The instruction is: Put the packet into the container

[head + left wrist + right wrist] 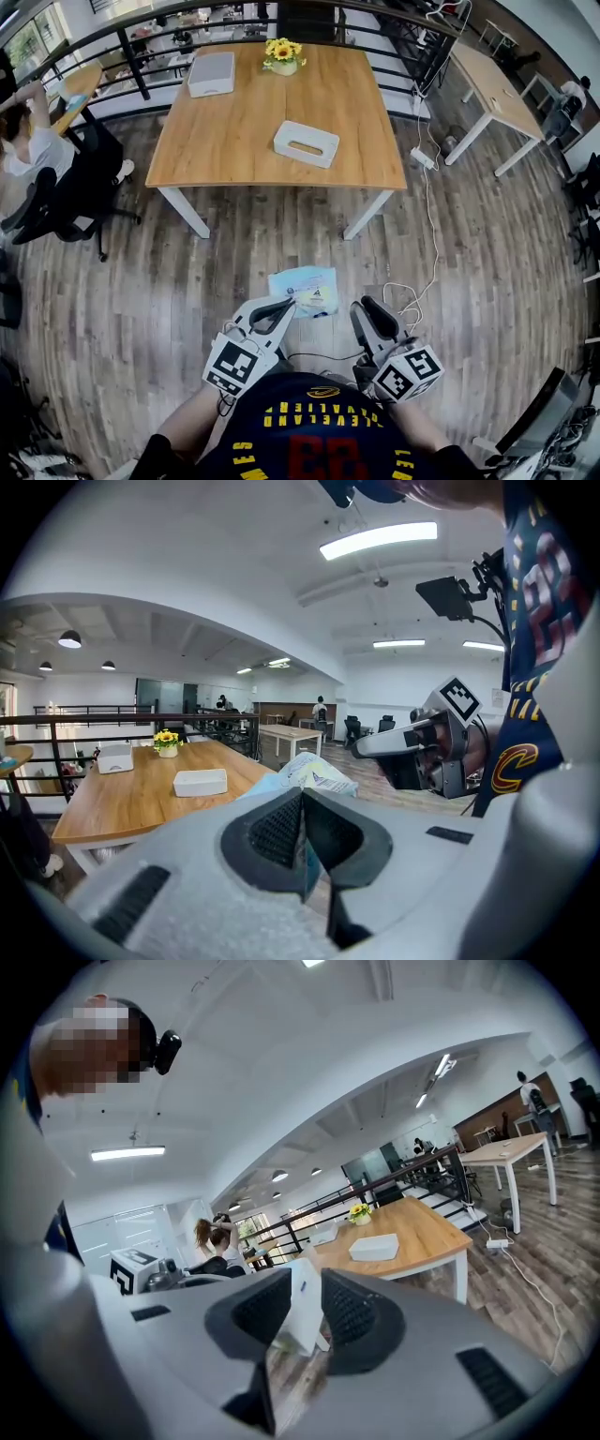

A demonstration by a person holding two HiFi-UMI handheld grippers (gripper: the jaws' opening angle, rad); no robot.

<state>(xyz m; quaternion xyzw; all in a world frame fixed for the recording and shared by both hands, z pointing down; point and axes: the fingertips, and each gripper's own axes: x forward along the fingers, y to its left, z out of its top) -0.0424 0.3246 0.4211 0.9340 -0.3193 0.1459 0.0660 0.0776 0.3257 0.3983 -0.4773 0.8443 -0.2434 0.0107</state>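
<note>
While left tongs (284,307) pinched the pale-blue plastic packet (305,289) and right tongs (372,309) stood spread, carrying seemed underway; next, reaching the white rectangular container (306,143) ahead.

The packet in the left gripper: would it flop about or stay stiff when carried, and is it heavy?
Probably light: the left gripper holds the packet out by one edge alone. It lies fairly flat there, so it seems to have some stiffness. Its puffy, creased wrapper would likely crumple if squeezed hard.
</note>
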